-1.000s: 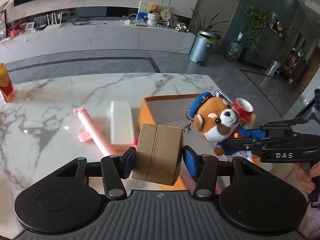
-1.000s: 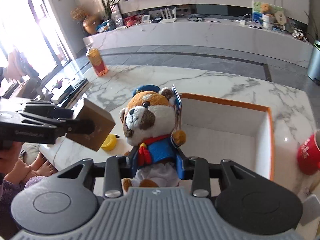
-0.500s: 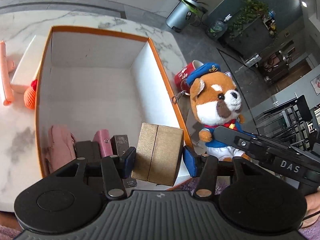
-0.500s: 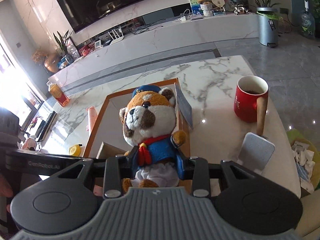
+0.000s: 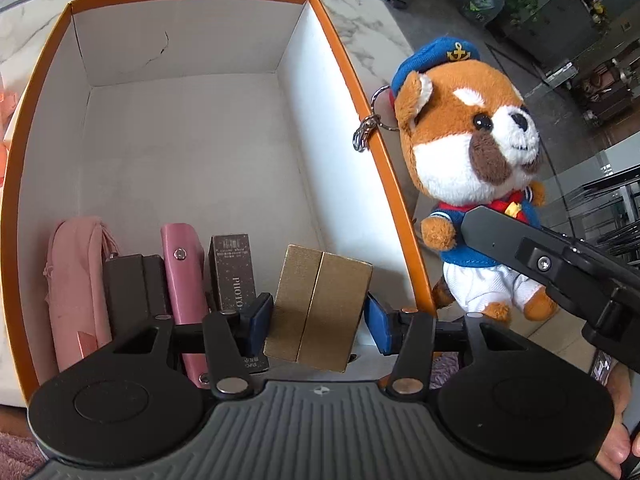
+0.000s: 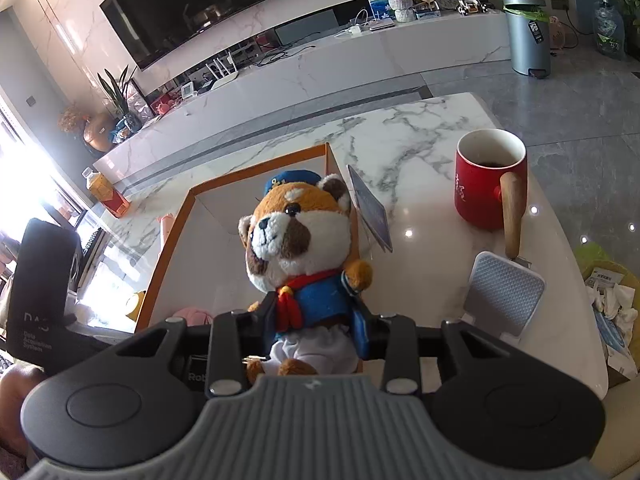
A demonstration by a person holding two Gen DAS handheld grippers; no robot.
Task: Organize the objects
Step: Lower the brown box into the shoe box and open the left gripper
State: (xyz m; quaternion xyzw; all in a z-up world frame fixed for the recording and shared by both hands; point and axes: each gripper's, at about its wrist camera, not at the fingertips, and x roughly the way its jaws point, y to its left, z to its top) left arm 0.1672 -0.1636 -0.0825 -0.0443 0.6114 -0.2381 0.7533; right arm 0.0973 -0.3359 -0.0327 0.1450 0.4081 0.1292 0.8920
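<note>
My left gripper (image 5: 318, 320) holds a gold box (image 5: 320, 304) between its blue pads; its jaws are closing on it. The box hangs low over the near end of a white carton with an orange rim (image 5: 348, 68). Standing along that near wall are a pink pouch (image 5: 76, 280), a black case (image 5: 132, 292), a pink case (image 5: 184, 272) and a dark carton (image 5: 234, 272). My right gripper (image 6: 316, 328) is shut on a plush dog in a sailor suit (image 6: 300, 240), held upright just outside the carton's right wall (image 5: 468, 136).
On the marble table (image 6: 420, 136) to the right stand a red mug (image 6: 488, 180) with a wooden handle and a white gridded pad (image 6: 504, 300). A drink bottle (image 6: 106, 194) stands far left. A yellow-green bin (image 6: 612, 300) of paper sits past the table's right edge.
The left gripper carried the gold box from above the table to low inside the carton's near end, tilting downward. The right gripper swung the plush dog to the carton's right side.
</note>
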